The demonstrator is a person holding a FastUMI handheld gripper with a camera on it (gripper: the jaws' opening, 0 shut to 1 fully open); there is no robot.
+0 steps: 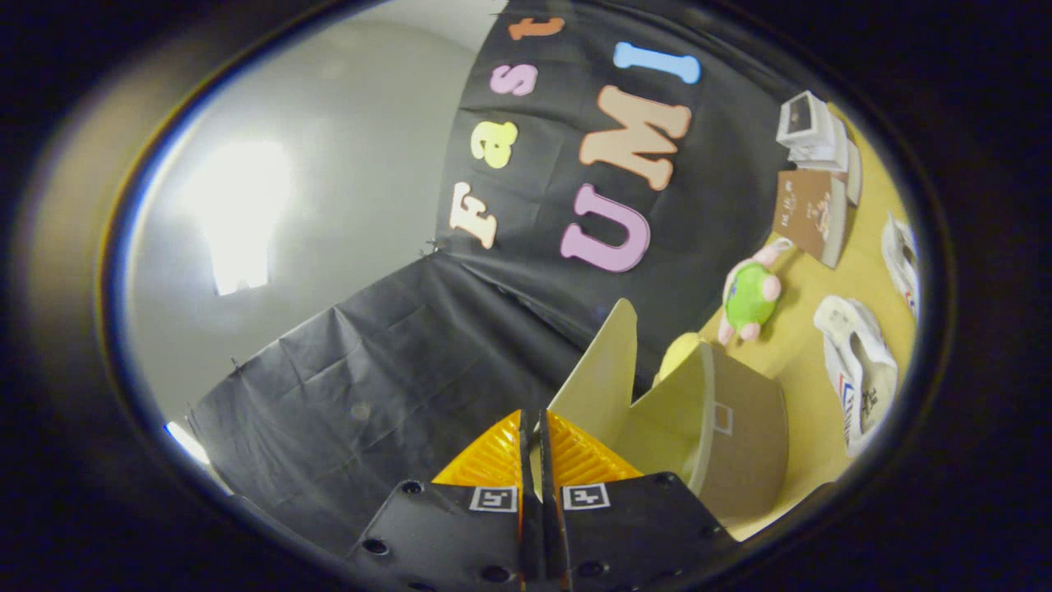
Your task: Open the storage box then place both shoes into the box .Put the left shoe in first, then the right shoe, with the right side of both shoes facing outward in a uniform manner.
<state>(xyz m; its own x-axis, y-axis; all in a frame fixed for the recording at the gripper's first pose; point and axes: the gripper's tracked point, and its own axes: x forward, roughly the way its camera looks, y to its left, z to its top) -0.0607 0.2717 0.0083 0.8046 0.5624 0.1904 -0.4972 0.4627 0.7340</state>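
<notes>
Cardboard box [723, 427] beside pinched hand-held gripper [534, 436].

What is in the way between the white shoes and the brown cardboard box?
Nothing visible: bare yellow table separates the nearer white shoe from the open brown cardboard box. The green plush toy sits aside. The gripper has its fingers together by the raised lid flap, opposite the shoes.
</notes>
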